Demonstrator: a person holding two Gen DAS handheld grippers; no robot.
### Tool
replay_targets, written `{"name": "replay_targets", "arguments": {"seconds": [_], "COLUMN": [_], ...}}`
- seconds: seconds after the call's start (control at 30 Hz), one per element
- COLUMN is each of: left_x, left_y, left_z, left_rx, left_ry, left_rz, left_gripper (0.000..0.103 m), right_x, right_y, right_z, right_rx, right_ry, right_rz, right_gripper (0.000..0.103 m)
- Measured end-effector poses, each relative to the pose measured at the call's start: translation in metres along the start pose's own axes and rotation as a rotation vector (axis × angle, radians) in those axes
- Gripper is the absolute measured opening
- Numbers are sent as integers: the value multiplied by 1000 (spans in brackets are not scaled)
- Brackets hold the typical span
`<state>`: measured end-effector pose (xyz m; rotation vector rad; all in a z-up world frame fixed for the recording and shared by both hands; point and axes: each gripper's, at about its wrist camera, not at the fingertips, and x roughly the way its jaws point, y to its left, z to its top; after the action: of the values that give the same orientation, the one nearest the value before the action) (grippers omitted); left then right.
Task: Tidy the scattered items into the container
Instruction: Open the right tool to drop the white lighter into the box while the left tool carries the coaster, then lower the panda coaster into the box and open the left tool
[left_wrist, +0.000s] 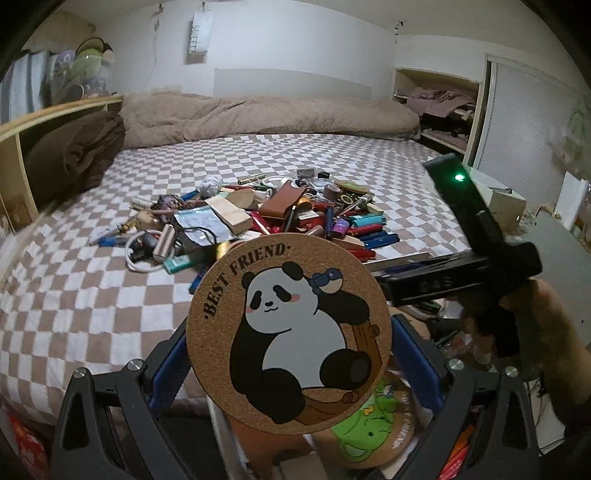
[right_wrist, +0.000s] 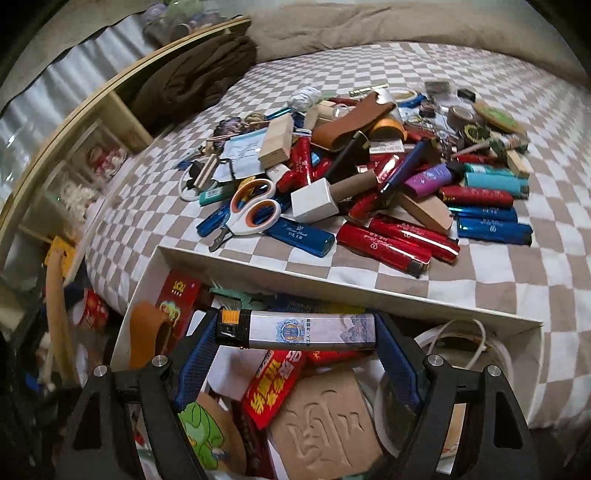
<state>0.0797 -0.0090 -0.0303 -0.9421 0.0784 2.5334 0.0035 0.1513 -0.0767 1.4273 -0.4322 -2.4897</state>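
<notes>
My left gripper (left_wrist: 290, 347) is shut on a round cork coaster (left_wrist: 288, 332) printed with a panda and "BEST FRIEND", held upright by its edges above a box. My right gripper (right_wrist: 295, 332) is shut on a silver lighter (right_wrist: 295, 330) lying crosswise between the blue pads (right_wrist: 195, 365), hovering over the white box (right_wrist: 347, 280). Inside the box lie a frog coaster (right_wrist: 201, 432), a red packet (right_wrist: 275, 384), a tan embossed block (right_wrist: 328, 421) and a white cable (right_wrist: 476, 343). Beyond the box a pile of lighters and oddments (right_wrist: 369, 166) covers the checked bedsheet (right_wrist: 517, 258).
White-handled scissors (right_wrist: 251, 210) lie near the box's far wall. In the left wrist view the other gripper (left_wrist: 476, 254), held by a hand, crosses the right side. A wooden shelf (right_wrist: 74, 122) runs along the bed's left; a beige duvet (left_wrist: 258, 114) lies at the back.
</notes>
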Motion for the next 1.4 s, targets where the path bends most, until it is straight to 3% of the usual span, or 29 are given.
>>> {"name": "replay_targets", "arguments": {"seconds": [0.1,0.13,0.17,0.5,0.8,1.07,1.4], "left_x": [5,6,7,15,30,35,49], "left_y": [0,0,0,-2,-21,-28,-48], "left_z": [-4,-6,-7,-14,-19,-33,-51], "left_rx": [-26,-31,-36,-59,-6,105,249], "left_ry": [14,19,25,81,161,256,386], "left_rz": [-16,-16,-15,-39,-52,18,-50], "left_gripper": [99,99,99,99,99,99,99], "right_x": [2,1,-1,-37,-49,-55,-63], "right_y": [0,-2,-3,-19,-24,-27,-22], "right_z": [-1,-1,-1,-3,-13,-18,-24], "right_rx": [29,41,51,143,146,143,127], "right_ry": [-13,-19,-27,-95,-114,-131,-144], "right_rz": [-18,-19,-15,63,58,65,65], "right_gripper": [86,98,103,103,103,103,103]}}
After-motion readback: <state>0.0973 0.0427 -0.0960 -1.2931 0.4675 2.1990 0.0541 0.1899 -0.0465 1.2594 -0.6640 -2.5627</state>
